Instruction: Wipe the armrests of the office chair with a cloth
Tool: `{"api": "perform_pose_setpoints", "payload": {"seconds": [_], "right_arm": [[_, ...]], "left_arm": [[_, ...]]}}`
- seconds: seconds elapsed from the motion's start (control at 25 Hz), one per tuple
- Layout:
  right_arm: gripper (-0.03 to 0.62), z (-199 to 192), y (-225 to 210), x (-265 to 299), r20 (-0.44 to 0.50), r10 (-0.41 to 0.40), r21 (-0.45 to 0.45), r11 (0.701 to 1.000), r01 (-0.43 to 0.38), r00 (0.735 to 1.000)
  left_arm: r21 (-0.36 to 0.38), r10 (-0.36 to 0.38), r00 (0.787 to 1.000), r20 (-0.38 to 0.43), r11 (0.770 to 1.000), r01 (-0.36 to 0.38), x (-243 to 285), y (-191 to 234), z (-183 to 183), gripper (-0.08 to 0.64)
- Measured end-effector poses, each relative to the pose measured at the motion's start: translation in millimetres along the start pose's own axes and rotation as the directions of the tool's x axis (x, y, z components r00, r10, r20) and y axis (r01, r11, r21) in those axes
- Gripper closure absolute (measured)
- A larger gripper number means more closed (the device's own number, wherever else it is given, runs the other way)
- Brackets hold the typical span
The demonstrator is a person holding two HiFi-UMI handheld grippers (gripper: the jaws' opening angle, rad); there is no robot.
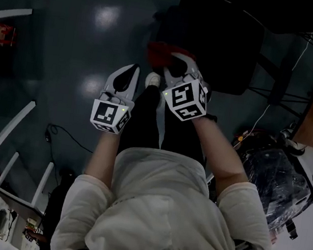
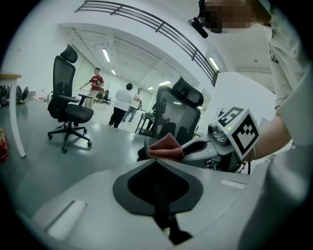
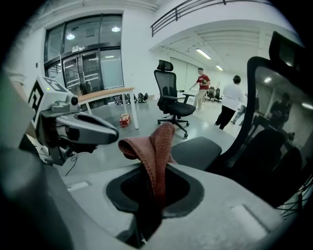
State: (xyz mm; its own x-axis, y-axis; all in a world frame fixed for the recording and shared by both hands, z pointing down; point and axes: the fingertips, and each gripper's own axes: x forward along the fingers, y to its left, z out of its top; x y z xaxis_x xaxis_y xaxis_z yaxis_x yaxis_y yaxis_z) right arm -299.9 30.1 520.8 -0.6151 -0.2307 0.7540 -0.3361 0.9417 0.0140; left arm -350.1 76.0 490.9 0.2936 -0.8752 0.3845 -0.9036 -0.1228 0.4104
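— Pinching the red cloth (image 3: 155,144) in my right claw (image 3: 152,171), just in front of the office chair (image 3: 274,166).
— Your left claw (image 2: 157,166)?
— Closed on nothing, also near that chair.

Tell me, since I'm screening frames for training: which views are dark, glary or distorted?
Head view: underexposed, with glare patches on the floor. Left gripper view: bright, fisheye-curved, black corners. Right gripper view: same fisheye curving, the cloth sharp.
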Motion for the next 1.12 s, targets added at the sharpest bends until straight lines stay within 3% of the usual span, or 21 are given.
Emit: {"api": "perform_pose_setpoints", "payload": {"seconds": [0.4, 0.6, 0.76, 0.96, 1.12], "right_arm": [[0.551, -33, 52, -31, -0.024, 0.09, 0.037, 0.995, -0.089, 0.996], [0.551, -43, 50, -49, -0.041, 0.089, 0.126, 0.989, -0.083, 0.995], [0.551, -46, 0, -59, -0.006, -0.019, 0.24, 0.971, 0.02, 1.0], [0.551, -47, -112, -36, 0.002, -0.227, 0.353, 0.911, 0.212, 0.974], [0.551, -36, -164, 1, 0.01, -0.273, 0.366, 0.897, 0.25, 0.962]], "left_arm": [[0.022, -0.013, 1.0, 0.015, 1.0, 0.013, -8, -16, 4, 0.551], [0.03, -0.022, 1.0, -0.001, 0.999, 0.022, -5, -20, 3, 0.551], [0.053, -0.054, 0.997, -0.047, 0.997, 0.057, 15, -27, -3, 0.551], [0.092, -0.106, 0.988, -0.115, 0.989, 0.116, 57, -34, -9, 0.549], [0.057, -0.079, 0.985, -0.151, 0.994, 0.089, 67, -30, -15, 0.543]]}}
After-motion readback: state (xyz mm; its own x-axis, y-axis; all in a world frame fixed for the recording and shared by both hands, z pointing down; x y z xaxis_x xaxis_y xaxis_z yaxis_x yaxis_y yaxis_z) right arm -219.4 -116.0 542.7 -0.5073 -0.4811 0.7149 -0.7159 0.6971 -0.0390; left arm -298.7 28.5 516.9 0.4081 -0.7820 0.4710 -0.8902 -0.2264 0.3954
